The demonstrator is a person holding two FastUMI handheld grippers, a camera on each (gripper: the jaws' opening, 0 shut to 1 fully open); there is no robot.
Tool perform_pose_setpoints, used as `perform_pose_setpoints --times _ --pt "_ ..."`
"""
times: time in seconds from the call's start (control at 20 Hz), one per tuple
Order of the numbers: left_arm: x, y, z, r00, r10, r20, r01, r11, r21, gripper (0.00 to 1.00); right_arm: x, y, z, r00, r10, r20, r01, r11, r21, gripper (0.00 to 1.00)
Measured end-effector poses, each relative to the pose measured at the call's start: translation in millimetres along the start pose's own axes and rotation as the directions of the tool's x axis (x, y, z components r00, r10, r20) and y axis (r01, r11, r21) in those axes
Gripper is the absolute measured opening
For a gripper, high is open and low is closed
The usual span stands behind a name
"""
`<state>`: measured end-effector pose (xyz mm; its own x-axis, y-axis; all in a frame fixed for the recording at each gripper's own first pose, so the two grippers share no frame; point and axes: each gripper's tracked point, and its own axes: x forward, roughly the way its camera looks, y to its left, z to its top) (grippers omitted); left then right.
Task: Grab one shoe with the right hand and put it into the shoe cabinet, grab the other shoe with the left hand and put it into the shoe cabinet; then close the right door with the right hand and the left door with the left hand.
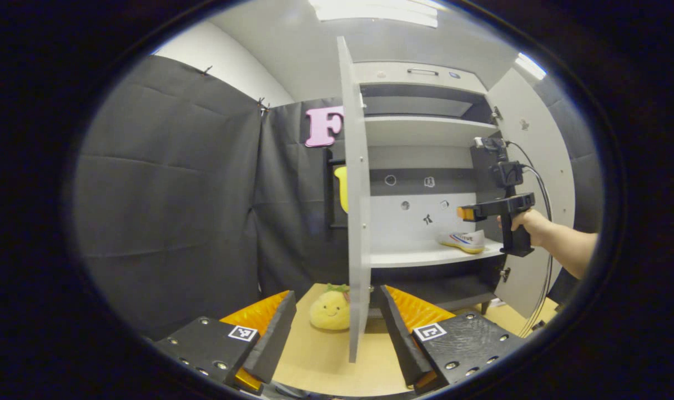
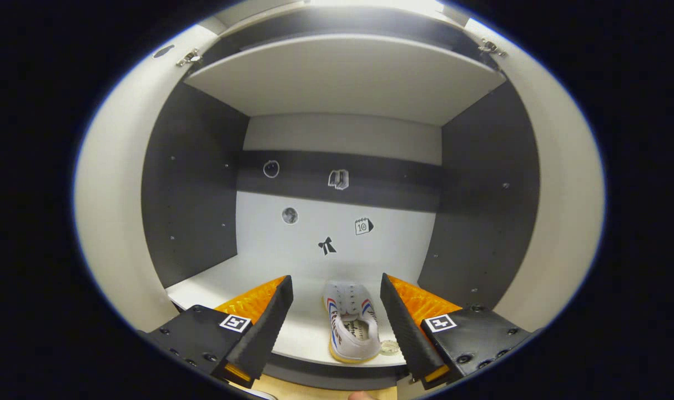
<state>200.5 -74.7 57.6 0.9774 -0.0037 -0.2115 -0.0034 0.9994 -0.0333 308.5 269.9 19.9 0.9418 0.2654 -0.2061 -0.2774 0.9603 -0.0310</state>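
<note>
Matt, smooth board shoe cabinet point(image 2: 342, 83); canvas-like cloth shoe point(image 2: 351, 328) (rubbery sole); fuzzy plush toy point(image 1: 330, 309) on a wood-look floor point(image 1: 320, 355).

Left hand-held gripper point(image 1: 337, 328) jaws apart, right hand-held gripper point(image 2: 337, 325) jaws apart, level

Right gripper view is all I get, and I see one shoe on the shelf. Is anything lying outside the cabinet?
Observer: Yes, a yellow plush toy lies on the tan surface by the bottom of the left door.
Operator: Is the left gripper holding the other shoe?
Observer: No, the left gripper is open and holds no shoe.
Operator: What holds my gripper?
Observer: A hand grips the right gripper by its handle, in front of the right door.
</note>
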Motion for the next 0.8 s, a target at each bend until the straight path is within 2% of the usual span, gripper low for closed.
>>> perform_pose_setpoints --times 0.2,0.55,0.8 --pt "0 -17 0 0.996 -0.086 -0.001 0.086 0.996 -0.007 0.86 -54 -14 8 0.998 -0.008 0.062 0.006 1.0 0.029 0.97" --pt "-2 -47 -6 0.971 -0.238 -0.021 0.238 0.971 -0.032 0.86 -130 -39 -3 0.996 -0.02 0.09 0.016 0.999 0.046 0.98" --pt "-15 -61 -32 0.939 -0.318 -0.129 0.316 0.948 -0.035 0.84 -170 -52 -33 0.997 -0.042 0.06 0.04 0.999 0.032 0.98"
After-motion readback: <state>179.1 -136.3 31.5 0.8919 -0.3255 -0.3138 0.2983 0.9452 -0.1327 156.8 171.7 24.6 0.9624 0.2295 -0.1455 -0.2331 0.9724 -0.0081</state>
